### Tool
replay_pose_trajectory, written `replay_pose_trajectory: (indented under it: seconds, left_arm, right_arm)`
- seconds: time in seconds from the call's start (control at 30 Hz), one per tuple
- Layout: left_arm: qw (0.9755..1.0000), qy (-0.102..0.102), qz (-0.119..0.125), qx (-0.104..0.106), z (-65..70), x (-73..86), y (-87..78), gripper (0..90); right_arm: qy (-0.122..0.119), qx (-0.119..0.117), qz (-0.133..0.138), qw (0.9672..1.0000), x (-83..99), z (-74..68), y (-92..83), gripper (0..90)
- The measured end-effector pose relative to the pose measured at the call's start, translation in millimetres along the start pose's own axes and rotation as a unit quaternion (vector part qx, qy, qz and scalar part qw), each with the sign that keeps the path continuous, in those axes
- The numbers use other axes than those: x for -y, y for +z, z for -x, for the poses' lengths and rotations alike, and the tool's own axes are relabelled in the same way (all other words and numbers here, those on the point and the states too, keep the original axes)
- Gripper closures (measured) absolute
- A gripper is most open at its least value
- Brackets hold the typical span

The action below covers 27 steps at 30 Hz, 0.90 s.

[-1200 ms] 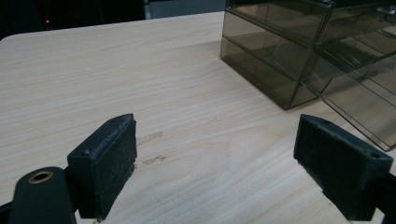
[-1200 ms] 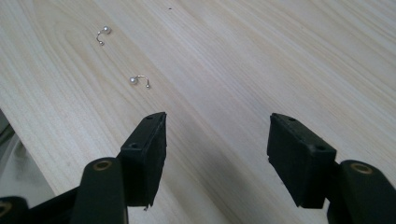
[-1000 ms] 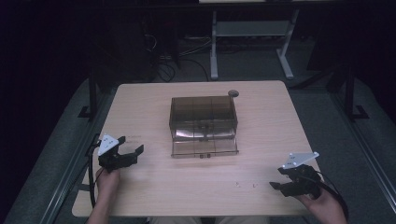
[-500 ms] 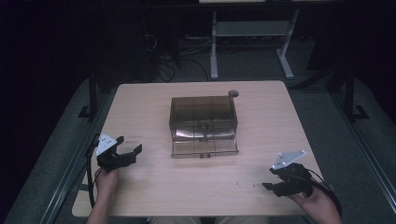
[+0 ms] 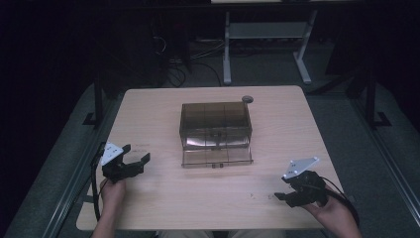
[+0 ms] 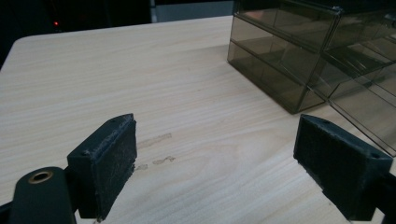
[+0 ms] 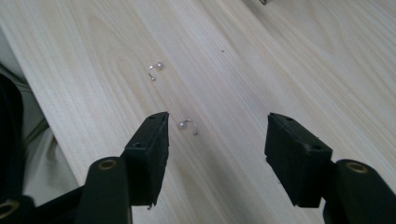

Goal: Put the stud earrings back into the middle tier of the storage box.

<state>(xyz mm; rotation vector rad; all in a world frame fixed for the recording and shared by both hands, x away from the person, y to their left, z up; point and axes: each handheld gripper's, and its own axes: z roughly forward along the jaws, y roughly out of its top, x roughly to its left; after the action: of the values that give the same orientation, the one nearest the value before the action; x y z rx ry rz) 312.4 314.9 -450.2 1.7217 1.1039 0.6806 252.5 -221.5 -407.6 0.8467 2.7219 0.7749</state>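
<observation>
A smoky clear drawer box (image 5: 216,128) stands mid-table with its bottom drawer (image 5: 217,157) pulled out toward me. It also shows at the upper right in the left gripper view (image 6: 289,60). My left gripper (image 5: 136,154) rests at the table's left, open and empty (image 6: 215,154). My right gripper (image 5: 284,190) hovers near the front right edge, open (image 7: 217,135); its jaws have just been closing slightly. Two small curved pearl-tipped earrings lie on the wood. One earring (image 7: 187,125) sits under the gap by the left jaw tip, untouched. The other earring (image 7: 155,70) lies farther ahead.
A small dark round thing (image 5: 247,99) sits behind the box near the far edge of the wooden table (image 5: 148,114). Faint smudges (image 6: 156,149) mark the wood ahead of the left gripper. The table's front edge runs just beside the right gripper.
The right gripper has shifted left along the front of the table and risen slightly. The left gripper and the box have stayed put.
</observation>
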Motion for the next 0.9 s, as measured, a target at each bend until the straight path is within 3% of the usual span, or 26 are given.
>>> replay_pose_trajectory:
  seconds: [0.13,0.3,0.4,0.6,0.9]
  left_arm:
    - [1.0000,-0.002,-0.002,0.000,-0.6,0.4,0.4,12.8]
    - [1.0000,0.000,-0.003,0.001,-0.5,0.4,0.5,12.8]
    - [1.0000,-0.003,-0.001,0.000,-0.4,0.4,0.3,12.8]
    - [1.0000,-0.002,-0.001,0.000,-0.3,0.3,0.1,12.8]
    - [1.0000,-0.004,0.000,0.000,-1.0,0.3,0.0,12.8]
  right_arm:
    - [-0.006,-0.008,-0.010,0.9999,-4.9,-1.9,3.2,43.2]
    - [-0.029,-0.020,-0.035,0.9988,-10.5,-5.4,13.2,52.3]
    - [-0.046,-0.032,-0.059,0.9966,-15.1,-9.4,21.8,62.1]
    - [-0.053,-0.044,-0.092,0.9934,-22.4,-9.3,31.8,70.9]
    - [-0.061,-0.051,-0.122,0.9894,-27.4,-5.7,44.1,74.3]
